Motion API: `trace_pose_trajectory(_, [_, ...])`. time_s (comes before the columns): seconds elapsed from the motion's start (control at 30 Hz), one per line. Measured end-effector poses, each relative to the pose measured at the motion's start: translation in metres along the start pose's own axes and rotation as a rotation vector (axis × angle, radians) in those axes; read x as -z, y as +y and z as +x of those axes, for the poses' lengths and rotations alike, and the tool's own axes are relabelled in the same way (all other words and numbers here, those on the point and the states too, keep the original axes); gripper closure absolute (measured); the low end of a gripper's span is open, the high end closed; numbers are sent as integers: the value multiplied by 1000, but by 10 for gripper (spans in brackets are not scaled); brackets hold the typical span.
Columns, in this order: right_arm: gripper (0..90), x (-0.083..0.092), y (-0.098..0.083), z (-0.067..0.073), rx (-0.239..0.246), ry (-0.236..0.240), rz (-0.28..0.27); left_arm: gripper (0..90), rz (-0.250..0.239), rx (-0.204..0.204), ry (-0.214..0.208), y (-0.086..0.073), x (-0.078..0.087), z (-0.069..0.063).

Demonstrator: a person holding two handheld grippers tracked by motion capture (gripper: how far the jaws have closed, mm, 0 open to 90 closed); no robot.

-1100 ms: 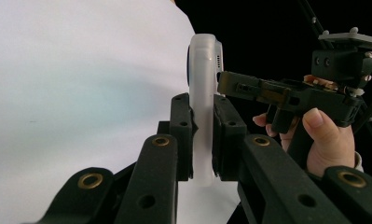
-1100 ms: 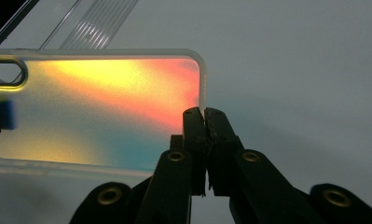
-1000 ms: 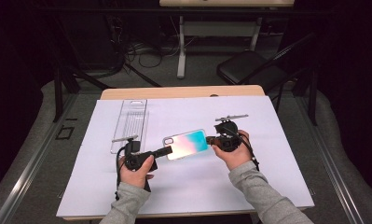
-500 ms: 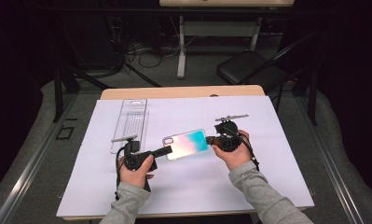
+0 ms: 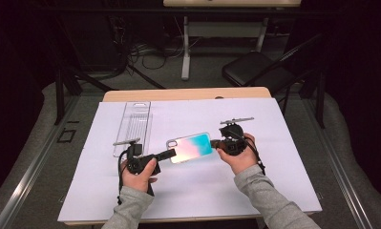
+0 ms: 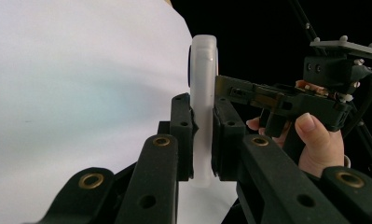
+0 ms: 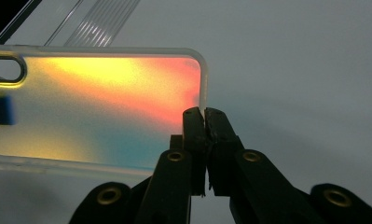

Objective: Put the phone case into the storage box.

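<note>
Iridescent translucent phone case (image 5: 190, 148) lifted mid-surface; left gripper (image 5: 171, 153), right gripper (image 5: 215, 142) each pinching opposite ends; clear plastic tray (image 5: 133, 125) near far-left corner; placement left.

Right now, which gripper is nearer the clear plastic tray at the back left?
Left. The left gripper, clamped on the phone case, sits just beside the clear tray; the right gripper grips the case's far end.
</note>
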State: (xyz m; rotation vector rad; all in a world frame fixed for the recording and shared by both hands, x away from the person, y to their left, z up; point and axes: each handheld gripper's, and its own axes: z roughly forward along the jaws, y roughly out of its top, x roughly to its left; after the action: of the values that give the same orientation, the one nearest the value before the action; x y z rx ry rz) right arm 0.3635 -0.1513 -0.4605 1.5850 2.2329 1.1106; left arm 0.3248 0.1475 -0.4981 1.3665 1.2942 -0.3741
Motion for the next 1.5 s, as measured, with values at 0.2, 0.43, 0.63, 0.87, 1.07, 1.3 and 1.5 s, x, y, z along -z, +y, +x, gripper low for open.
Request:
trace_pose_trajectory(0.2, [880,0,0,0,-5,3,3,813,-2,-1,-6,0,0,0])
trace_pose_trajectory(0.43, [880,0,0,0,-9,9,3,813,-6,1,-11,0,1,0])
trace_pose_trajectory(0.63, [877,0,0,0,-10,13,4,813,-8,1,-12,0,2,1])
trace_pose_trajectory(0.87, [874,0,0,0,-8,16,5,813,-6,7,-17,0,2,2])
trace_pose_trajectory(1.07, [872,0,0,0,-11,22,5,813,-11,8,-25,0,2,2])
trace_pose_trajectory(1.3, [869,1,0,0,-12,26,3,813,-17,14,-31,1,3,2])
trace_pose_trajectory(1.5, [859,1,0,0,-12,31,1,814,-19,16,-36,0,3,4])
